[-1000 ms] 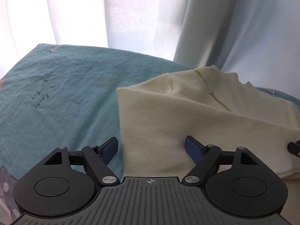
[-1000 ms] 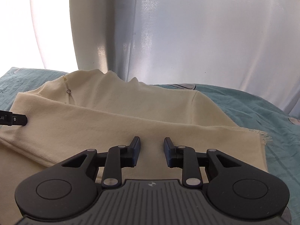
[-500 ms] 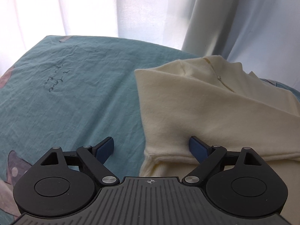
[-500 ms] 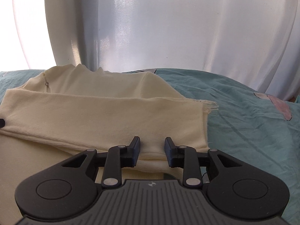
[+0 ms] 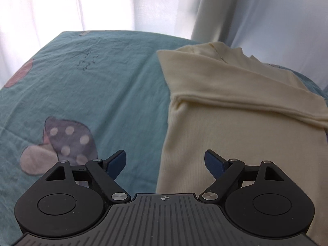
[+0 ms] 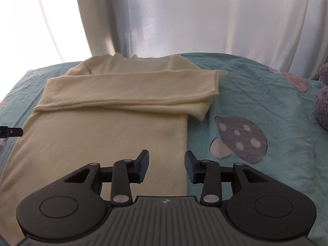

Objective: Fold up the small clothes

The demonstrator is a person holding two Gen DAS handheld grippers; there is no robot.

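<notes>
While the cream top [image 5: 235, 106] is lying flat on the bed [image 5: 102, 86], the left gripper [image 5: 165, 164] is hovering over the garment's left edge, its 2 fingers [image 5: 115, 162] spread wide and gripping nothing. 1 finger is sitting over the teal sheet, the other over the ribbed body, so the edge is running up between them; that straddle looks like a setup for pinching the side or hem for the next fold. Both sleeves are already lying across the chest as 1 band [image 5: 246, 100], which suggests the task is partly done. A mushroom print [image 5: 67, 139] is showing on the sheet just left of the fingers, and a white curtain [image 5: 102, 4] is hanging behind the bed. Nothing is blocking this gripper.

Seen from the right wrist, the top [image 6: 106, 135] is filling the left and middle, collar toward the curtain [image 6: 184, 16]. The right gripper [image 6: 166, 164] is hanging above the garment's right edge, its fingers [image 6: 143, 164] having just been opening, now partly apart, with nothing pinched between them. Its placement is mirroring the other gripper, probably so both sides can be lifted together. The folded sleeve cuff [image 6: 207, 102] is overhanging the right edge and could slip when the body is lifted. The left gripper's fingertip [image 6: 12, 132] is peeking in at the far left. Another mushroom print [image 6: 239, 139] is lying beside the garment, and a grey plush toy [image 6: 322, 98] is sitting at the right margin, well apart.
</notes>
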